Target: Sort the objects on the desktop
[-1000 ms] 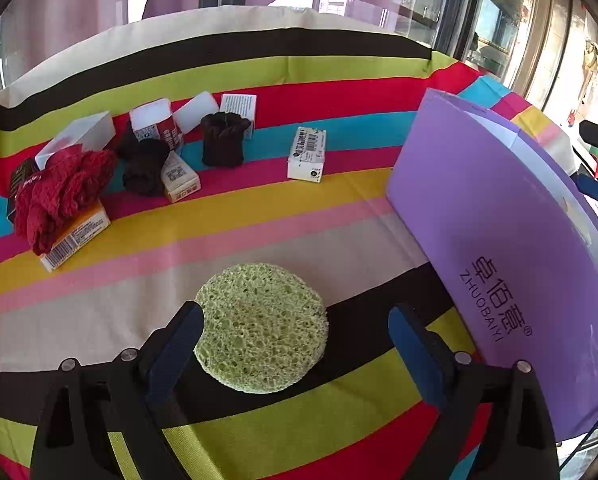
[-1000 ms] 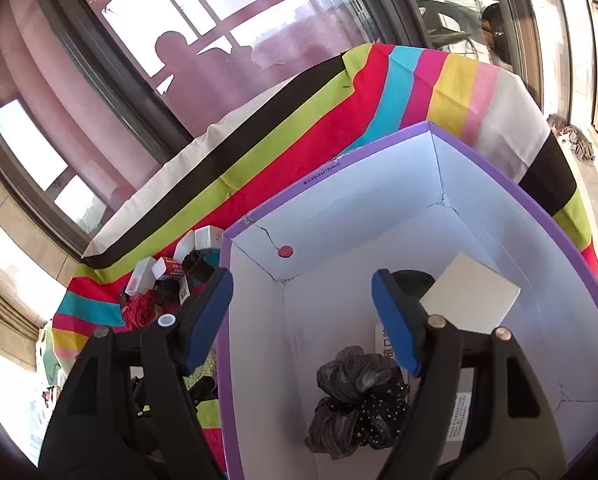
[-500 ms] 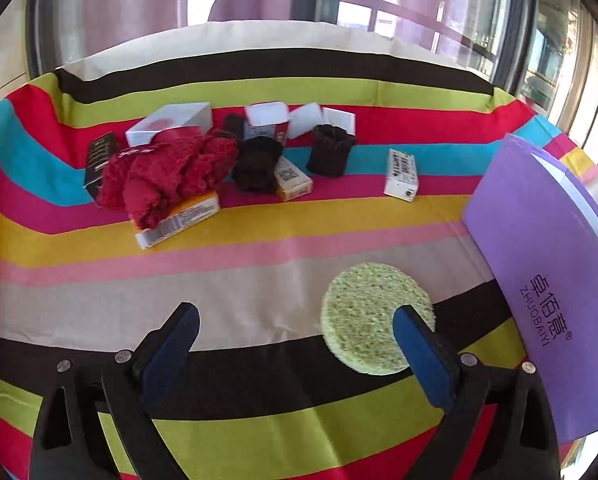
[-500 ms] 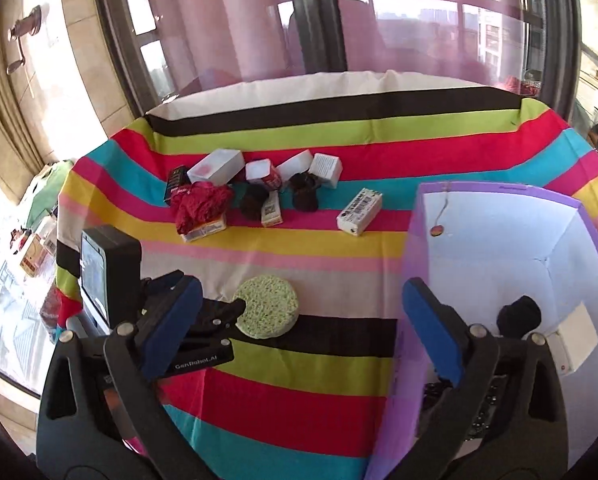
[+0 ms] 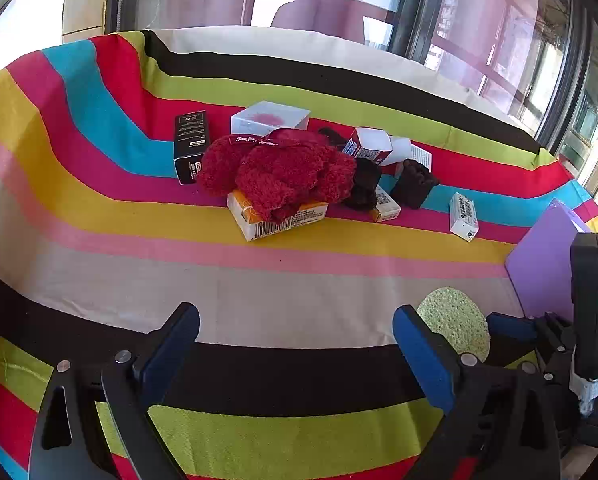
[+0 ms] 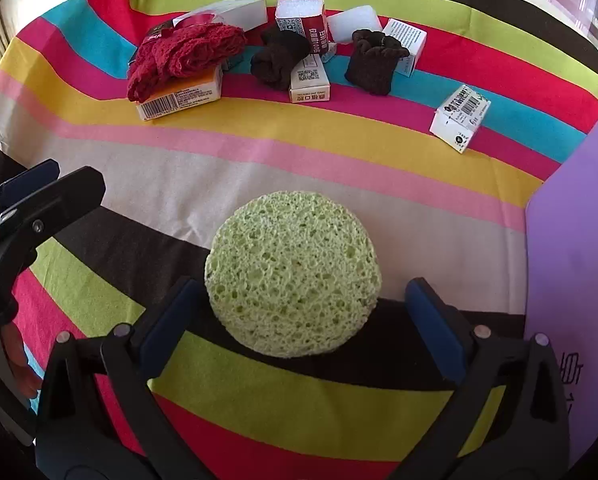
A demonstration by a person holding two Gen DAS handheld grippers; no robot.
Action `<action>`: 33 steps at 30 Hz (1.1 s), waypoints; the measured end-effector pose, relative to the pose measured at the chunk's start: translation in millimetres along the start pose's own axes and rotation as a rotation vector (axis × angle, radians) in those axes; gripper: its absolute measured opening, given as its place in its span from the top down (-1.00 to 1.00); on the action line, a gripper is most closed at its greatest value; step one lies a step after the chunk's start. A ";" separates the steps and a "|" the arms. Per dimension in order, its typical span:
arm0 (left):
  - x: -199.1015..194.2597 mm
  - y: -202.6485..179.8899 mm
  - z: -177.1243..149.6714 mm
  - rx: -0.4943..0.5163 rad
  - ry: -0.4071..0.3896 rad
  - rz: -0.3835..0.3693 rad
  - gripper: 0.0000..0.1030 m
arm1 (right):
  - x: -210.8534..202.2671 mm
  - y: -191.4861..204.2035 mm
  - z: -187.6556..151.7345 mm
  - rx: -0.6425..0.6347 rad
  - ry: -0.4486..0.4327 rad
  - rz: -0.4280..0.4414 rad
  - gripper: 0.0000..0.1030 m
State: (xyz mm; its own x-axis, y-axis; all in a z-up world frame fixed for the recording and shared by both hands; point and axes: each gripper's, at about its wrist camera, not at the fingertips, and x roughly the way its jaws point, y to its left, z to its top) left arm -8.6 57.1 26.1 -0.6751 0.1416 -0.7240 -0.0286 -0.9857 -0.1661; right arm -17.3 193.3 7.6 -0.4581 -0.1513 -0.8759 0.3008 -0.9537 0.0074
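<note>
Sponge (image 6: 293, 276): round, pale green and porous, lying flat on the striped worktop (image 6: 339, 168) between your right hand-held gripper's (image 6: 299, 320) spread fingers, untouched. Your left hand-held gripper (image 5: 295, 344) is spread too, gripping nothing. Only its view shows the black box (image 5: 190, 146) at 11 o'clock. A purple box wall (image 6: 575, 280) stands at 3 o'clock; bare cloth lies ahead.

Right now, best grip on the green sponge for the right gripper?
Pinch the round green sponge across its rim, left and right edges, coming from the near side, low along the cloth. It lies flat between the open right gripper fingers, so the thin edge is all they can pinch.
</note>
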 end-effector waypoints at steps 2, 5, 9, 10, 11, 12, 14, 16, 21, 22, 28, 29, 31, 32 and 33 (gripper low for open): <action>3.1 -0.1 0.6 -0.005 0.004 -0.003 -0.90 | -1.6 -2.4 -0.4 0.005 -0.027 -0.018 -0.76; 7.4 -1.5 4.3 -0.018 0.007 -0.008 -0.90 | -14.5 -12.6 -0.8 0.053 -0.028 0.044 -0.60; 7.6 -14.6 12.6 0.001 -0.012 -0.019 -0.90 | -80.1 -33.7 -4.7 0.114 -0.167 0.077 -0.60; 7.0 -18.6 14.8 0.005 -0.021 -0.028 -0.91 | -104.3 -39.8 -6.3 0.126 -0.222 0.068 -0.60; 6.5 -23.2 16.6 0.008 -0.027 -0.037 -0.91 | -131.0 -46.7 -8.5 0.136 -0.286 0.037 -0.60; 6.2 -28.4 18.1 0.013 -0.032 -0.046 -0.91 | -153.8 -55.3 -9.9 0.159 -0.341 -0.001 -0.60; 4.3 -39.1 20.9 0.024 -0.050 -0.070 -0.91 | -189.8 -80.7 -15.3 0.227 -0.413 -0.077 -0.60; 2.7 -50.2 23.2 0.042 -0.068 -0.088 -0.91 | -215.8 -107.3 -26.3 0.299 -0.452 -0.142 -0.61; 3.6 -75.1 26.2 0.071 -0.070 -0.130 -0.91 | -220.7 -167.0 -44.3 0.418 -0.377 -0.224 -0.61; 3.1 -79.3 26.6 0.079 -0.071 -0.134 -0.91 | -216.0 -174.2 -46.6 0.436 -0.363 -0.221 -0.61; -0.7 -93.8 30.0 0.109 -0.082 -0.134 -0.91 | -187.9 -199.9 -65.8 0.487 -0.263 -0.226 -0.61; -1.1 -94.6 30.6 0.109 -0.084 -0.133 -0.91 | -184.7 -200.8 -66.7 0.489 -0.251 -0.220 -0.61; -1.1 -96.1 31.4 0.112 -0.084 -0.130 -0.91 | -181.9 -203.6 -67.9 0.506 -0.235 -0.192 -0.62; -0.7 -96.7 32.0 0.113 -0.083 -0.129 -0.91 | -182.0 -204.6 -69.5 0.510 -0.237 -0.185 -0.64; -0.8 -96.7 32.3 0.113 -0.083 -0.129 -0.91 | -182.4 -205.9 -69.4 0.515 -0.236 -0.186 -0.75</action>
State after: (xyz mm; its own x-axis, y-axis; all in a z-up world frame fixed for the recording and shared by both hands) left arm -29.1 149.4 64.3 -0.7185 0.2642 -0.6434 -0.1982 -0.9645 -0.1747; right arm 62.4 435.4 132.4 -0.6554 0.0325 -0.7546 -0.2197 -0.9641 0.1493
